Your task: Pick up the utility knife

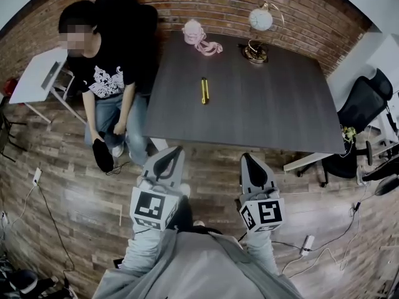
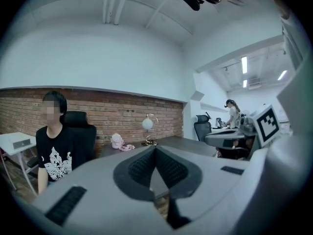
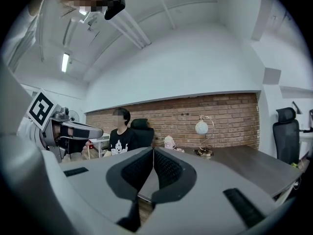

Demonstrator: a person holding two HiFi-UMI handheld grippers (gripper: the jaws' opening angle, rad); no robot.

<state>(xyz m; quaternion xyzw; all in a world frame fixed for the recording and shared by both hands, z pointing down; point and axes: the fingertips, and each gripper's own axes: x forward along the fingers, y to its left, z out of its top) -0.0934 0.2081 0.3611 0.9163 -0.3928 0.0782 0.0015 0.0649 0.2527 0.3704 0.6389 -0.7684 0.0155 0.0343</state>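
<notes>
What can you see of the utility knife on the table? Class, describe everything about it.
The utility knife is slim and yellow with dark parts, seemingly plastic. It lies flat on the dark table, somewhat left of its middle, its length pointing towards the brick wall. Nothing but the table touches it. Whether the blade is out is too small to tell.

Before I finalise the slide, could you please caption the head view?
Left gripper and right gripper, jaws shut, face the table bearing a yellow utility knife.

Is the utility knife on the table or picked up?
On the table: the knife lies flat near the middle of the table, nothing touching it.
</notes>
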